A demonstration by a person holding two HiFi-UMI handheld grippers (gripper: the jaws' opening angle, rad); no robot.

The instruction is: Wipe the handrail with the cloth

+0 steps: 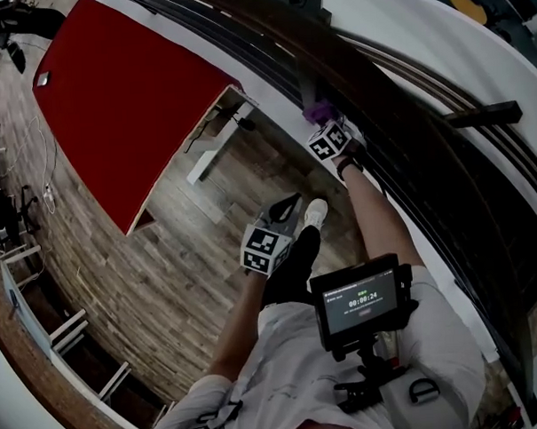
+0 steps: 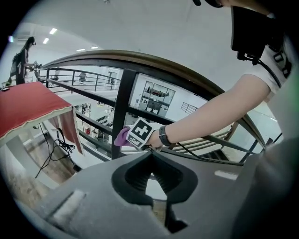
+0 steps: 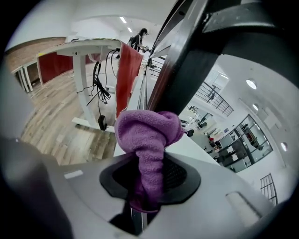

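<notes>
Right gripper (image 3: 148, 163) clamps the bunched purple cloth (image 3: 147, 133) at centre frame, apparently against the dark handrail (image 3: 187, 60). Left gripper (image 2: 150, 156) is closed and empty. Risk: the bite holds only a twisted tail, so friction along the rail may drag the cloth free

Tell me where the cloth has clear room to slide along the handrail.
The handrail runs bare both sides of the cloth held in the right gripper. It is tight only at the upright post by the cloth, below the rail.
</notes>
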